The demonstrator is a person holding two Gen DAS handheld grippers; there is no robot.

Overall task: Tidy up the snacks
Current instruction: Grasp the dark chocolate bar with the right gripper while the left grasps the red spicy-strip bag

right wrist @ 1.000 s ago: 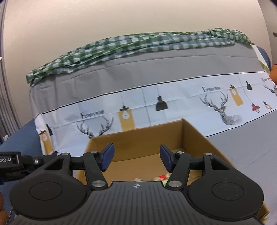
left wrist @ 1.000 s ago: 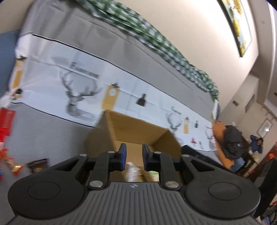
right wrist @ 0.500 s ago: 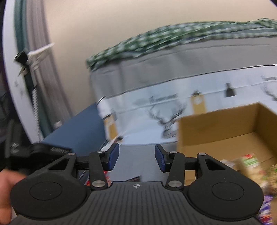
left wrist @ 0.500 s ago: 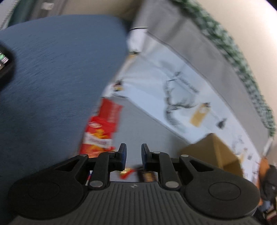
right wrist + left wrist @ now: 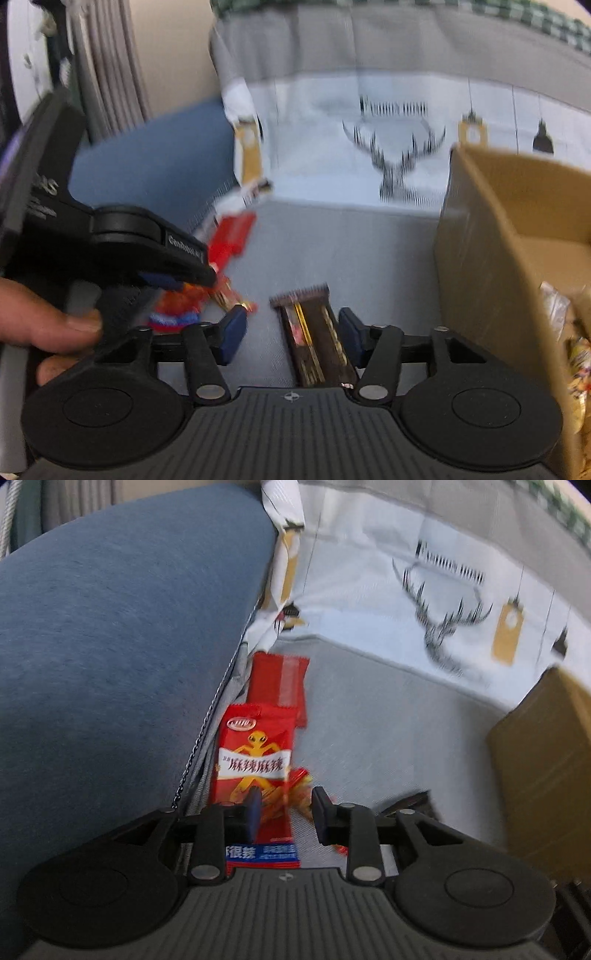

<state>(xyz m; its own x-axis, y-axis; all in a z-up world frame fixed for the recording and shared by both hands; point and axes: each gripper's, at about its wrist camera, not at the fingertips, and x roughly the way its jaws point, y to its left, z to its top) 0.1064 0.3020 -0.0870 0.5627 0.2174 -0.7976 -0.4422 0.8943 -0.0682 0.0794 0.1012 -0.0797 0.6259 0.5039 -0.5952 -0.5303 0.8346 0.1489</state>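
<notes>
Red snack packet [image 5: 255, 771]: yellow figure and a white band of characters on the front, blue strip at its near end. Lies flat on the grey cover, hard against the blue cushion's edge.

Plain red packet [image 5: 279, 683]: flat, just beyond the first, partly under its far end.

Small red-and-gold wrapped sweets [image 5: 301, 788]: loose, touching the first packet's right side.

Dark brown bar [image 5: 314, 332]: gold stripes, crimped far end, flat, lengthwise.

Cardboard box [image 5: 480, 236]: open-topped, to the right; wrapped snacks inside.

A blue sofa arm [image 5: 110, 646] flanks the deer-print cover [image 5: 424, 602]; grey curtains [image 5: 107, 70] hang behind it against a beige wall [image 5: 173, 48].
</notes>
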